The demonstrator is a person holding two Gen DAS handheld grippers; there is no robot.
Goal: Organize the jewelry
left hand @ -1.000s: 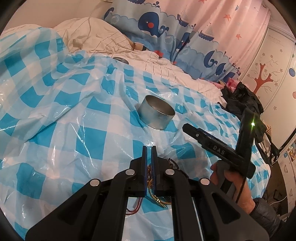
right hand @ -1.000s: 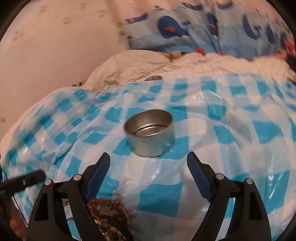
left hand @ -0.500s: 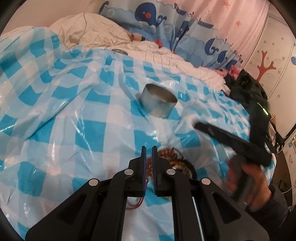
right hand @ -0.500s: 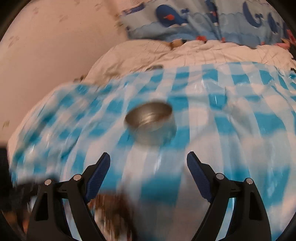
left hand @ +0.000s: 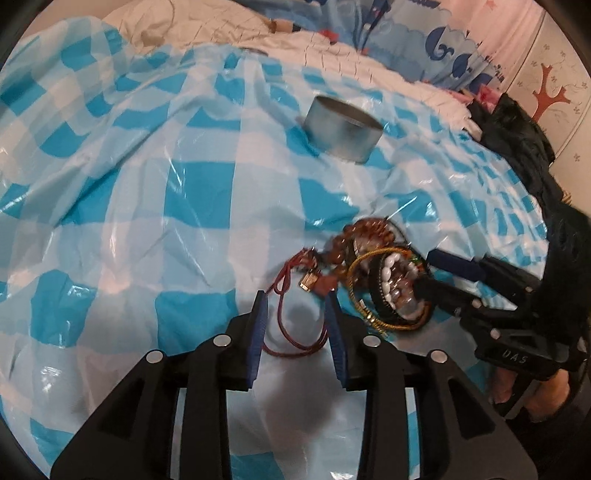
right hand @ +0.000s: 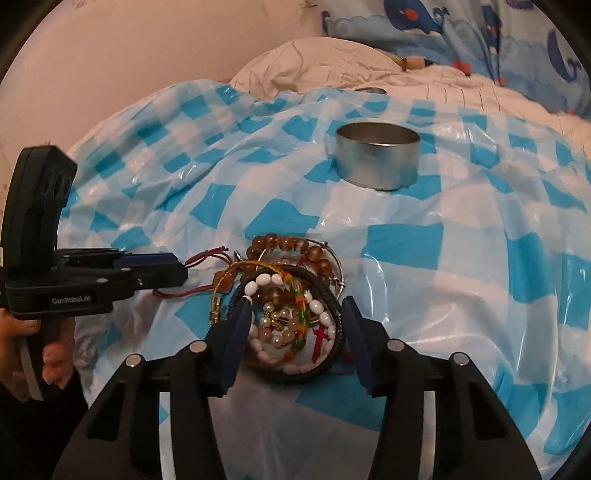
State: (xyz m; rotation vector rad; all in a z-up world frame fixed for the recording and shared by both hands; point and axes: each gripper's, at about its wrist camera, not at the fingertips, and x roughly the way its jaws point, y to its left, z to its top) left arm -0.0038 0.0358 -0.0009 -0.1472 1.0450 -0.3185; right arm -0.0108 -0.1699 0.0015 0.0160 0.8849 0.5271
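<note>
A tangle of bracelets [right hand: 291, 321], with white, amber and green beads, a black band and a gold bangle, lies on the blue-checked plastic sheet [right hand: 461, 266]. My right gripper [right hand: 295, 314] straddles this pile, and its jaws are closing with the bracelets between the blue pads. The left wrist view shows the same pile [left hand: 380, 277] and the right gripper [left hand: 424, 271] coming in from the right. My left gripper [left hand: 295, 306] is opening, and a red cord loop [left hand: 295, 332] lies loose between its pads. The open metal tin [right hand: 376, 158] stands farther back on the sheet.
A small round lid [right hand: 371, 90] rests at the sheet's far edge, by the cream bedding [right hand: 314, 62]. Dark clothes [left hand: 517, 129] are heaped at the right of the bed. A whale-print curtain [right hand: 461, 33] hangs behind. A hand [right hand: 22, 343] holds the left gripper.
The left gripper's jaws went from shut to apart as it dipped toward the sheet. The right gripper swung from facing the tin to over the bracelet pile, and its jaws narrowed.
</note>
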